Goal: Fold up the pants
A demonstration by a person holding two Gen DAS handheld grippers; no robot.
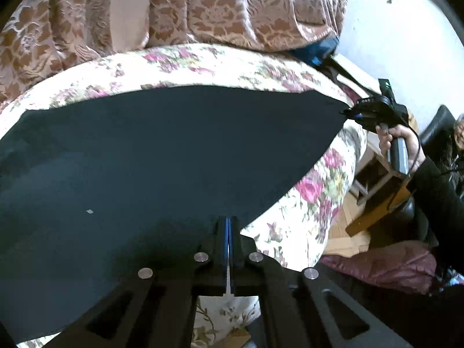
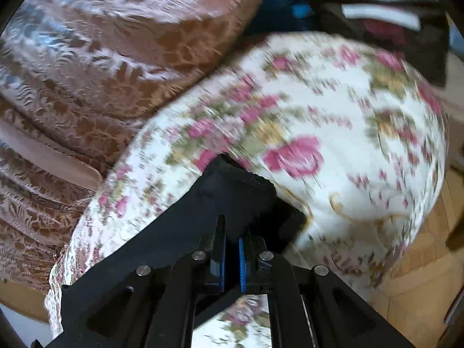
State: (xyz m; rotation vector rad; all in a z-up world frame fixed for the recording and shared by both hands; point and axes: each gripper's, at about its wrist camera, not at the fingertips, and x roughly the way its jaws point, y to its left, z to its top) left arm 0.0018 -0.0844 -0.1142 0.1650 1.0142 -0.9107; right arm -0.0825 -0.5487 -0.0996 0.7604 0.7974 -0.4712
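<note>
Black pants (image 1: pixel 145 159) are stretched flat over a floral-covered bed (image 1: pixel 203 61). My left gripper (image 1: pixel 229 226) is shut on the near edge of the pants. My right gripper (image 1: pixel 352 113) shows in the left wrist view at the far right corner of the pants, shut on that corner. In the right wrist view, my right gripper (image 2: pixel 232 240) pinches a bunched black corner of the pants (image 2: pixel 232 191) above the floral cover (image 2: pixel 333 116). The right wrist view is blurred by motion.
A brown-and-pink patterned quilt (image 1: pixel 203 8) is piled along the far side of the bed. To the right of the bed are a wooden stool (image 1: pixel 380 188), a dark red padded garment (image 1: pixel 385 264) on the floor and a white wall (image 1: pixel 406 34).
</note>
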